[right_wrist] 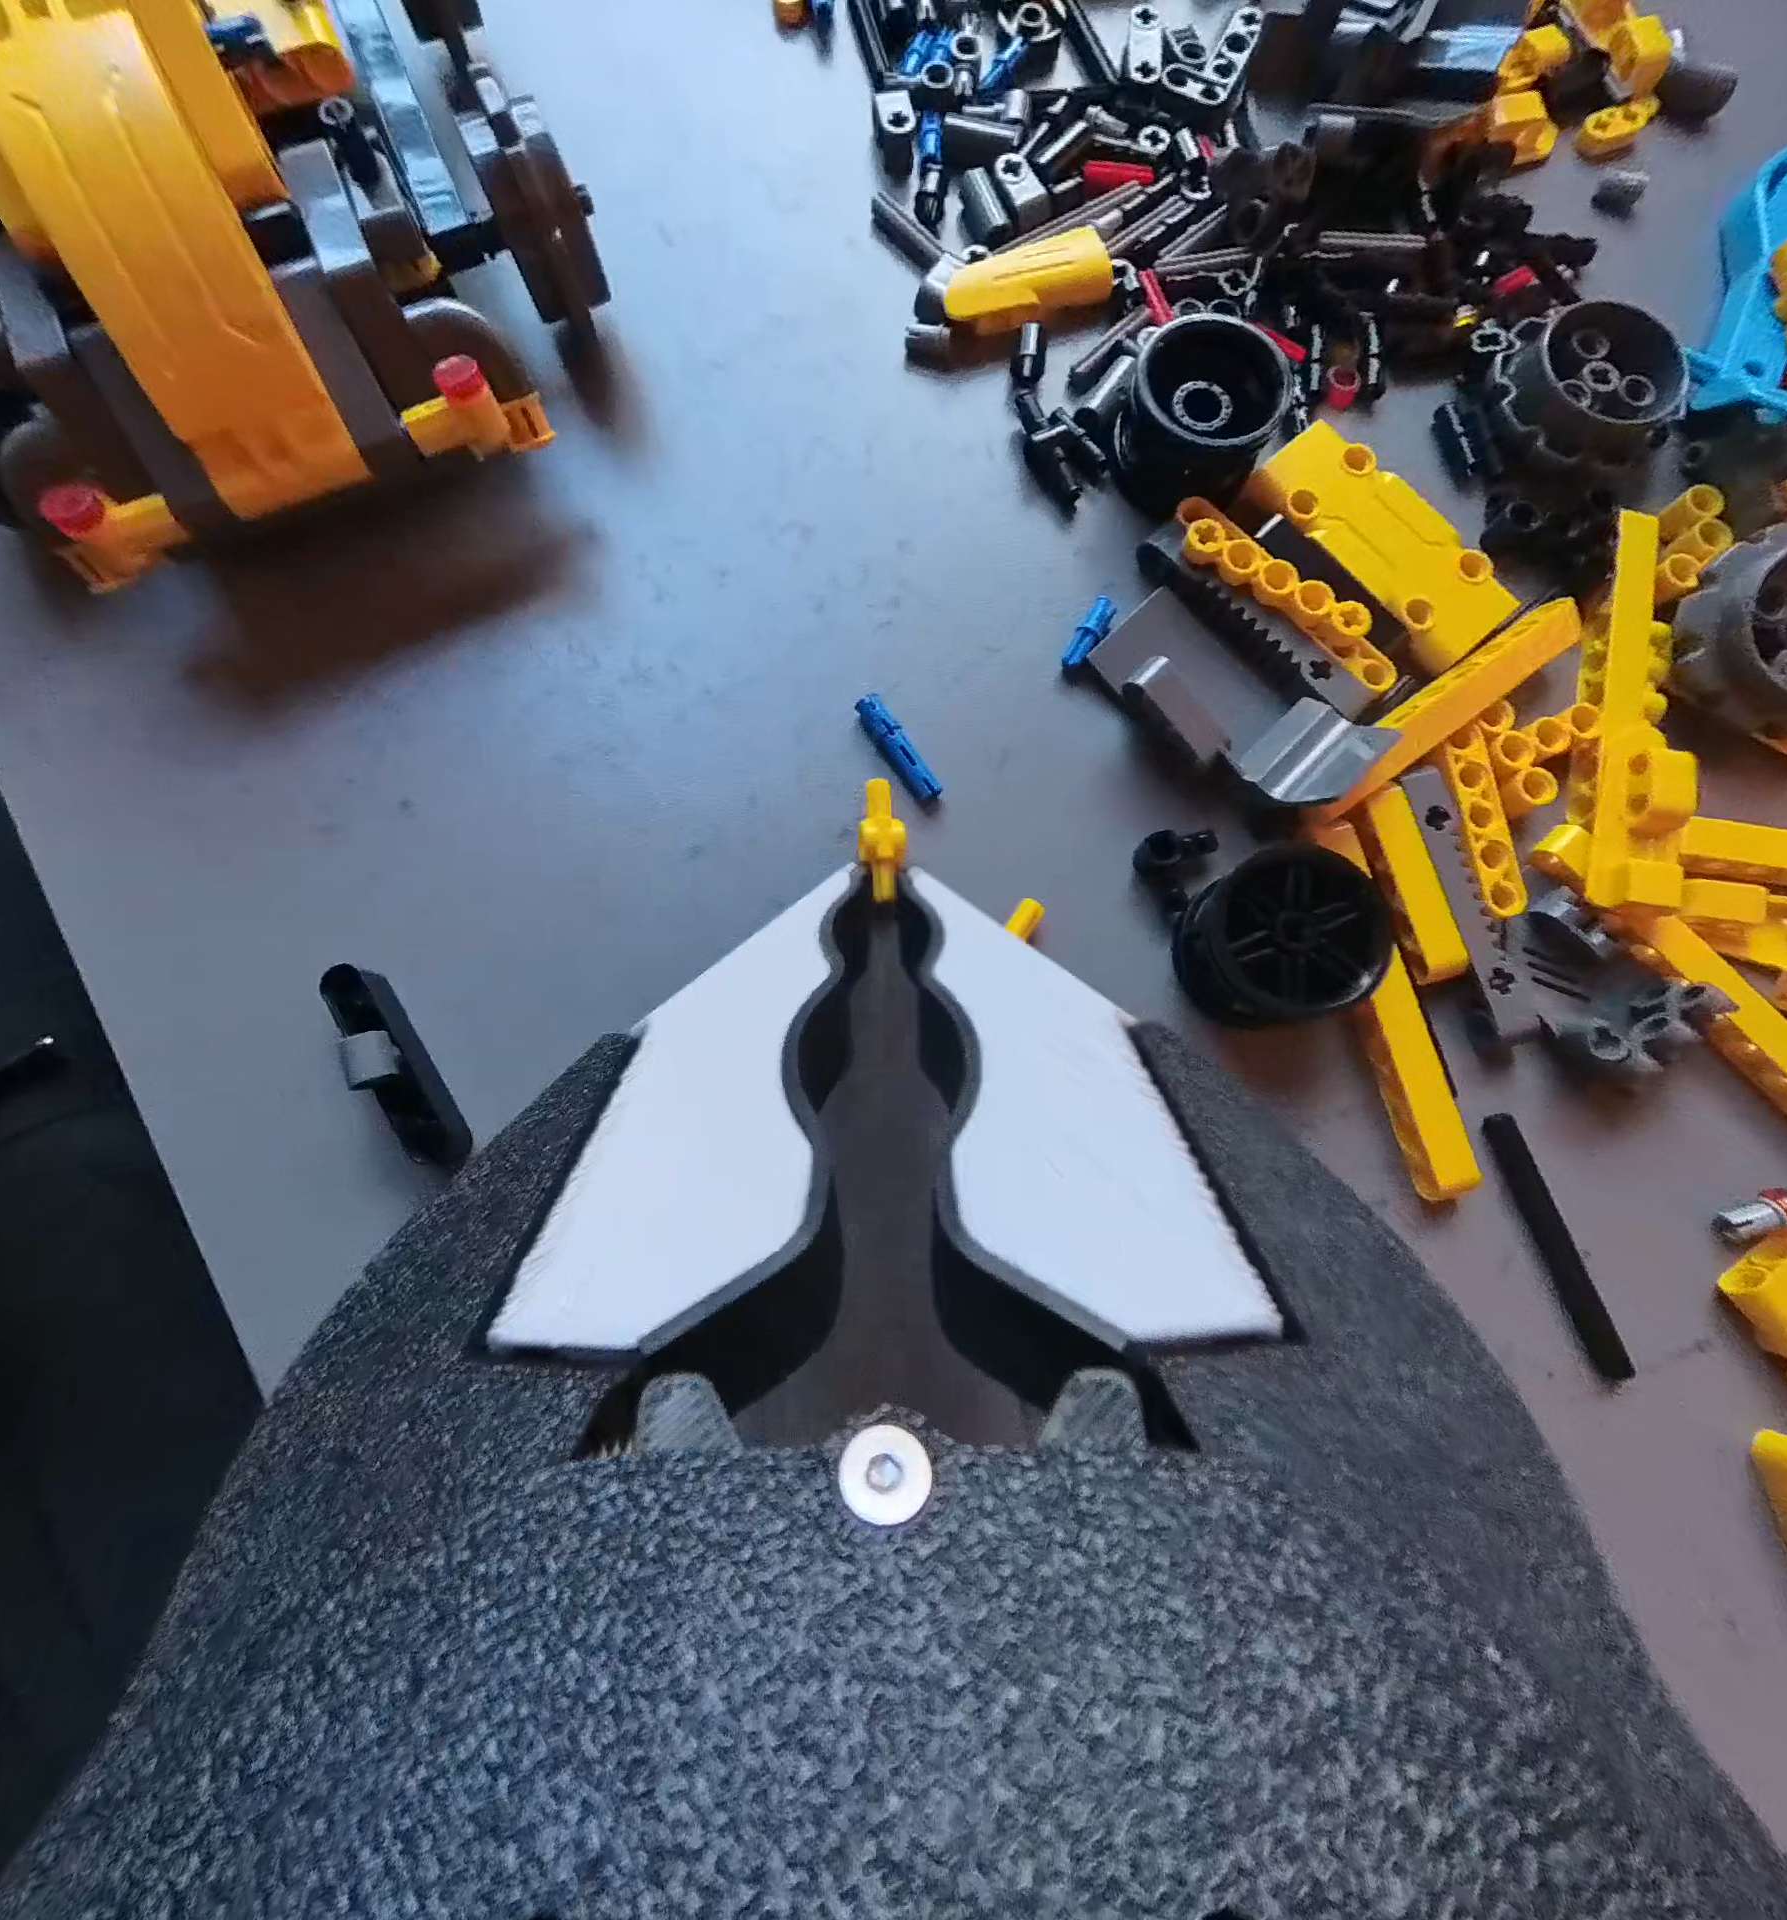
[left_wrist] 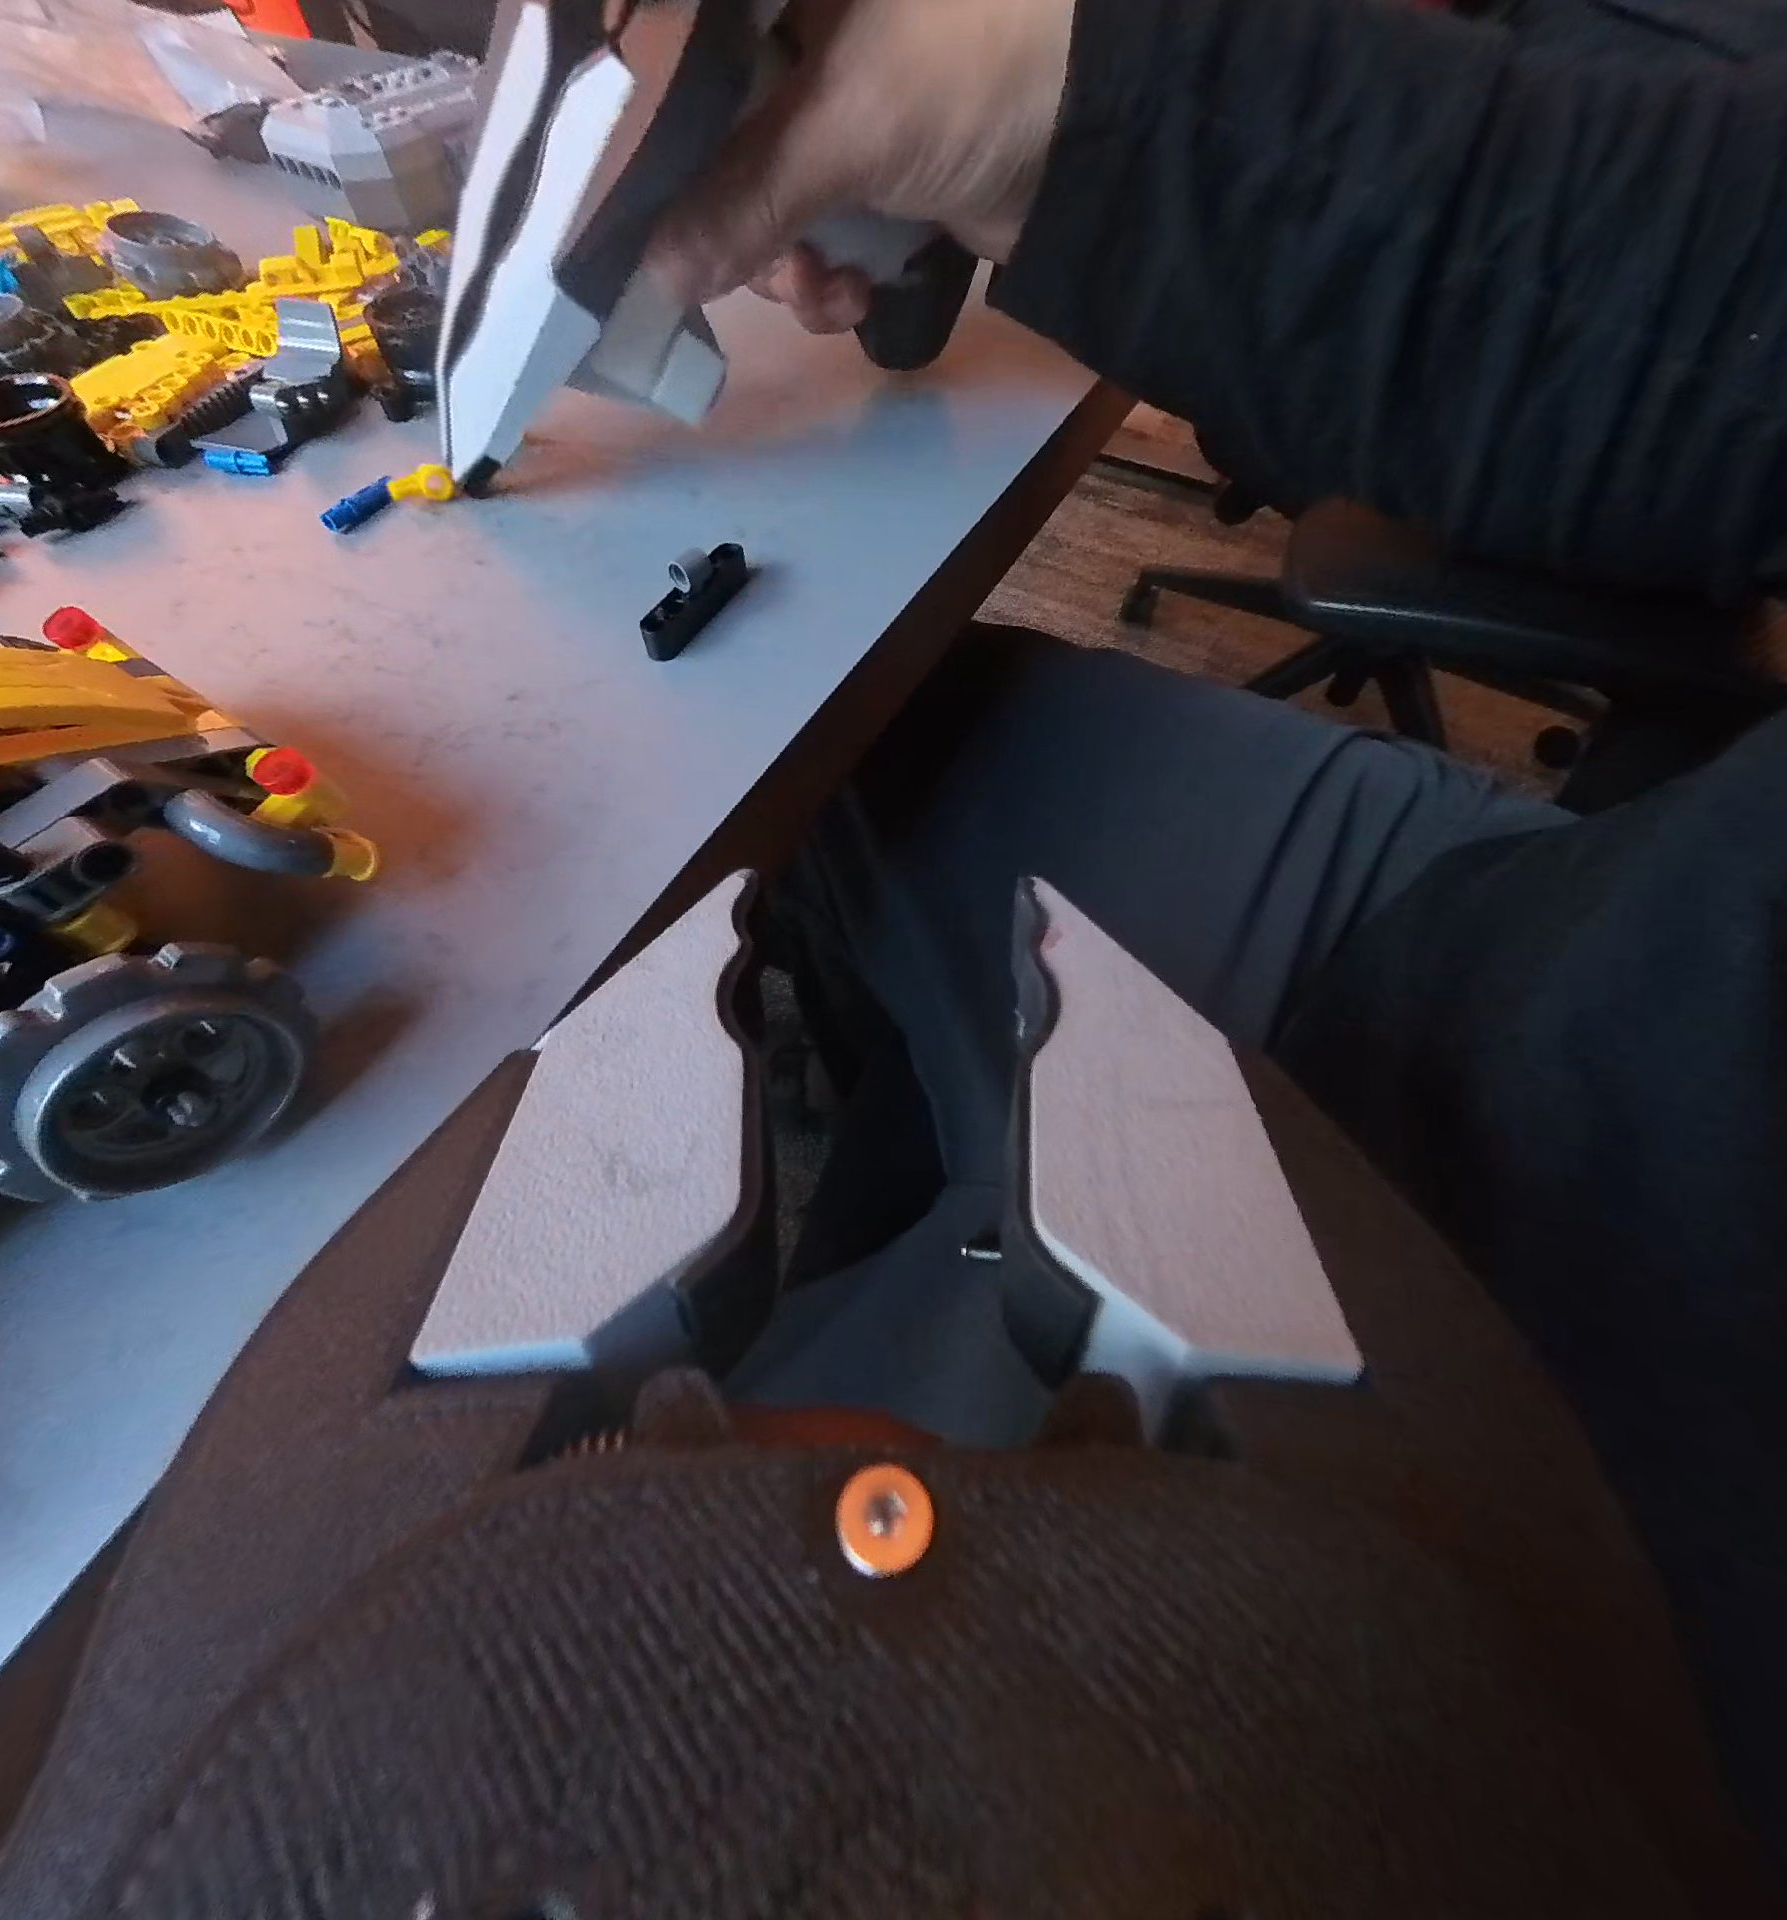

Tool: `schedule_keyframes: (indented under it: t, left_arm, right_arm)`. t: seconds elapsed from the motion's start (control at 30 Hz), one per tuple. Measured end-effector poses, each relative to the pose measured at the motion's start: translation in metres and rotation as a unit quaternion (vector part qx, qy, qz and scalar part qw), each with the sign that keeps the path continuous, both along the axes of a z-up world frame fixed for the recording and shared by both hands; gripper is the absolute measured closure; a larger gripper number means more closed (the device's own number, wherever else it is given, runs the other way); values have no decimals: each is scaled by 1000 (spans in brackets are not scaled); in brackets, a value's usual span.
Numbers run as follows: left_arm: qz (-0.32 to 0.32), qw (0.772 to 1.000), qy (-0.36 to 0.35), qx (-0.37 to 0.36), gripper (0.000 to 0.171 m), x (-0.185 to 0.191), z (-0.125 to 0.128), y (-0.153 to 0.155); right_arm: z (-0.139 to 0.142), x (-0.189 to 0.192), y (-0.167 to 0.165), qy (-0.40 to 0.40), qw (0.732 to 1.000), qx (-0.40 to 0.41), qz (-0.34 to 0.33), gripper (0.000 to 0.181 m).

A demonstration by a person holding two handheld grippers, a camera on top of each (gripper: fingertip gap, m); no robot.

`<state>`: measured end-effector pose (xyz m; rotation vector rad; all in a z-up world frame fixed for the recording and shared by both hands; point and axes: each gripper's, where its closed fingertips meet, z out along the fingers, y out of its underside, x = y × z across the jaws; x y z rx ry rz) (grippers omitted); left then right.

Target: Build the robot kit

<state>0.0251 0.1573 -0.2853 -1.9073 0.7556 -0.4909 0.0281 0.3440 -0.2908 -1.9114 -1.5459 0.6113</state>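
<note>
My right gripper (right_wrist: 881,883) is pinched around a small yellow pin (right_wrist: 880,834) at its tips, low on the grey table (right_wrist: 723,436) at mid-frame, with a blue pin (right_wrist: 897,747) just above it and a black beam (right_wrist: 393,1062) at lower left. My left gripper (left_wrist: 884,966) hangs released and empty past the table edge, over a dark trouser leg at lower centre. The yellow car (right_wrist: 156,270) sits upper left; loose bricks (right_wrist: 1471,582) crowd the right.
</note>
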Motion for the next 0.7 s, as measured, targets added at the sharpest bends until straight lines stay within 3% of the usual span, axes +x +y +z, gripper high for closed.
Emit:
schedule_keyframes:
  t: [0.4,0.7]
  left_arm:
    - [3,1000,6,1,128,-5,0,0]
    - [18,1000,1,-15,129,-8,-4,4]
  right_arm:
    - [41,-22,-31,77,996,3,50,178]
    - [52,-24,-58,115,989,-17,96,178]
